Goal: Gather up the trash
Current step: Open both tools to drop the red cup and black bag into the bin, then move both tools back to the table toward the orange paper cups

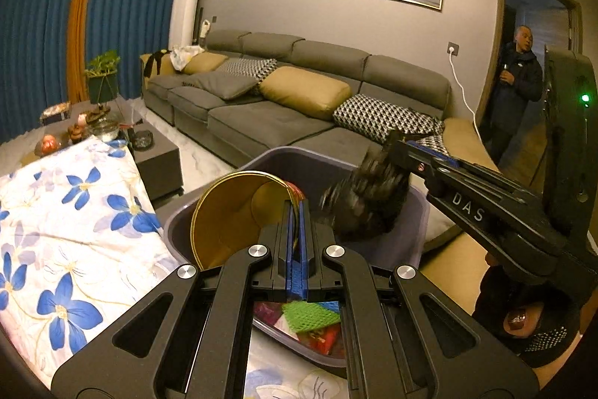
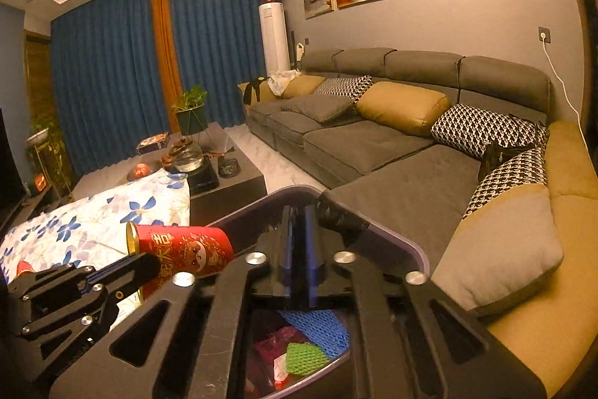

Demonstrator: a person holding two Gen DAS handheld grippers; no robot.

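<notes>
My left gripper (image 1: pixel 298 208) is shut on the rim of a red paper cup with a gold inside (image 1: pixel 239 215), held tipped over the purple-grey trash bin (image 1: pixel 415 242). The cup (image 2: pixel 187 249) and the left gripper (image 2: pixel 145 264) also show in the right wrist view. My right gripper (image 2: pixel 299 212) is shut on a black plastic bag (image 2: pixel 340 215) above the bin (image 2: pixel 396 238). In the left wrist view the bag (image 1: pixel 366 200) is blurred and hangs from the right gripper (image 1: pixel 392 141) over the bin. Green and blue foam netting (image 2: pixel 306 358) and red wrappers (image 1: pixel 321 339) lie inside the bin.
A table with a blue-flowered cloth (image 1: pixel 67 230) is on the left. A dark coffee table (image 2: pixel 224 174) with a glass bowl and ornaments stands beyond it. A grey sofa (image 2: pixel 373 144) with cushions fills the right. A person (image 1: pixel 515 81) stands in the doorway.
</notes>
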